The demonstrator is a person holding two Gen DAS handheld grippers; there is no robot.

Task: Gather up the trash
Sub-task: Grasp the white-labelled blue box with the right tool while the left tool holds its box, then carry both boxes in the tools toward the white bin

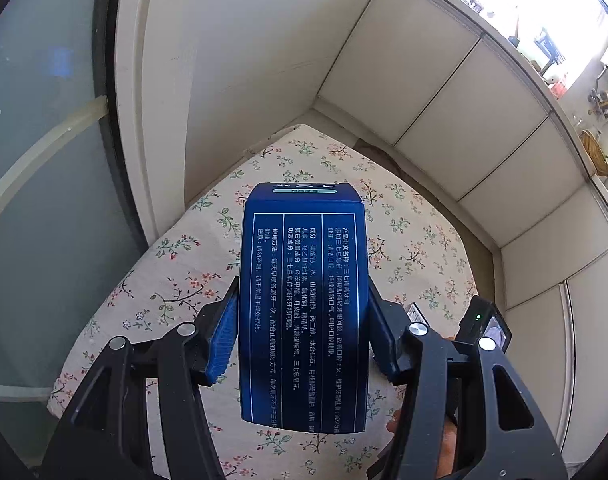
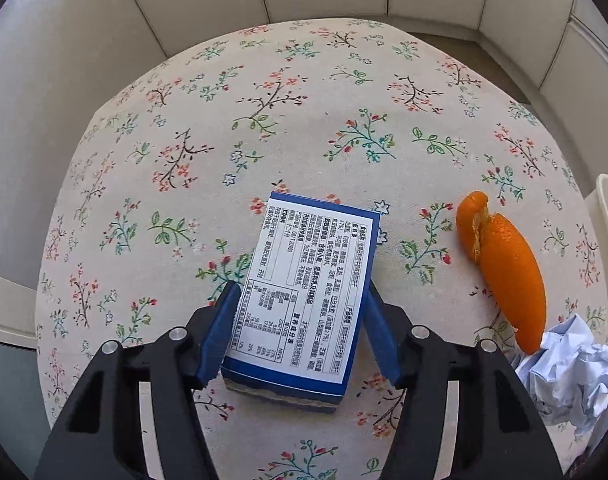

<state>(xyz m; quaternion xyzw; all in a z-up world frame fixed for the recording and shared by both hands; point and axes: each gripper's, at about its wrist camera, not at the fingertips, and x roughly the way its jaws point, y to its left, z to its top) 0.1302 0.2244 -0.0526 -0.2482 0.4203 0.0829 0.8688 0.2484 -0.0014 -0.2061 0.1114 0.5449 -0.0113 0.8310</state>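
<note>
Both boxes sit between fingers; right box (image 2: pixel 304 296) perhaps touched.

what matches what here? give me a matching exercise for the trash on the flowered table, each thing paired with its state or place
Things:
1. dark blue box
2. box with the white label
3. orange peel
4. crumpled paper

States:
A. lying loose, a curved strip on the cloth
B. held up off the table between the left fingers
C. flat on the cloth between the right fingers
D. balled up at the right edge, next to the peel

Pairs: 1-B, 2-C, 3-A, 4-D
</note>
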